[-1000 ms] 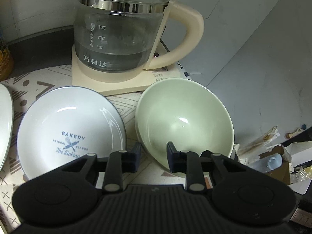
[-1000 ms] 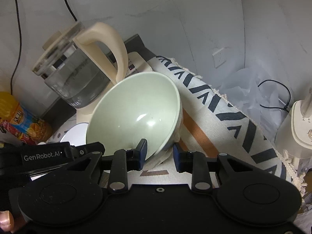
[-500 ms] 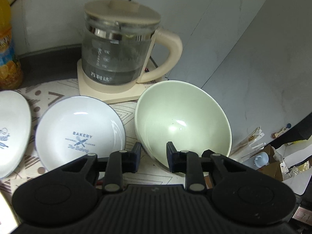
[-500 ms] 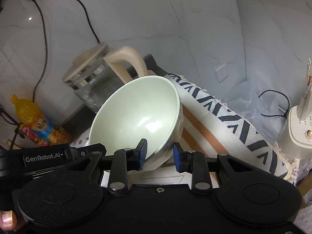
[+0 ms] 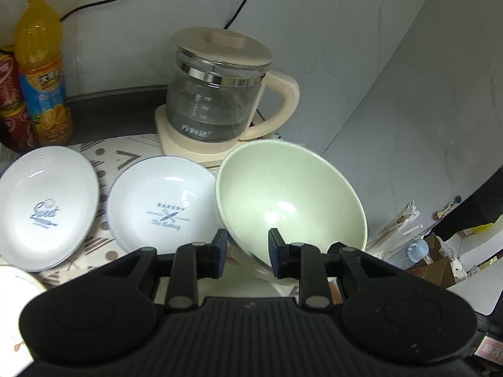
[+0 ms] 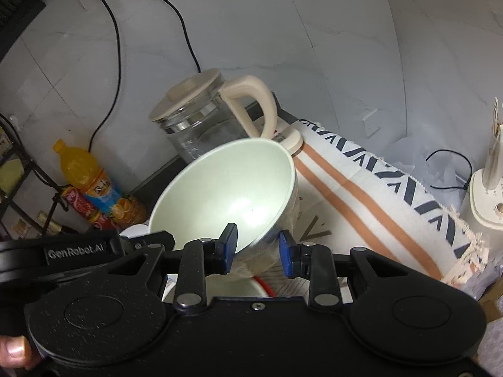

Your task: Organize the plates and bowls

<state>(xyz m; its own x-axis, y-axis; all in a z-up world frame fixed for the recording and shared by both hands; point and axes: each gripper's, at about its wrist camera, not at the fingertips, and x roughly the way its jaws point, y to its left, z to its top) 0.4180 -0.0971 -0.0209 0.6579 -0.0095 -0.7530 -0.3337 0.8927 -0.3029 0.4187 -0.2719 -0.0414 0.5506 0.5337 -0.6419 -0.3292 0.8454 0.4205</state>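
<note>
A pale green bowl (image 5: 292,201) is held tilted in the air, its rim between the fingers of both grippers. My left gripper (image 5: 246,253) is shut on its near rim. My right gripper (image 6: 257,248) is shut on the rim too, and the bowl (image 6: 226,188) fills the middle of the right wrist view. Two white plates lie on the patterned mat: one marked "Bakery" (image 5: 160,207) just left of the bowl, one marked "Sweet" (image 5: 47,204) further left. A white dish with a red rim (image 6: 242,287) shows under the right gripper.
A glass kettle with a cream handle (image 5: 220,103) stands on its base behind the plates and shows in the right wrist view (image 6: 204,119). An orange drink bottle (image 5: 41,69) and red cans (image 5: 12,106) stand at the back left. A white appliance (image 6: 487,188) stands at the right. Boxes and clutter (image 5: 440,251) lie beyond the counter's right edge.
Both grippers have lifted the green bowl up and back from the kettle. The "Sweet" plate, the bottle and the wall socket have come into view.
</note>
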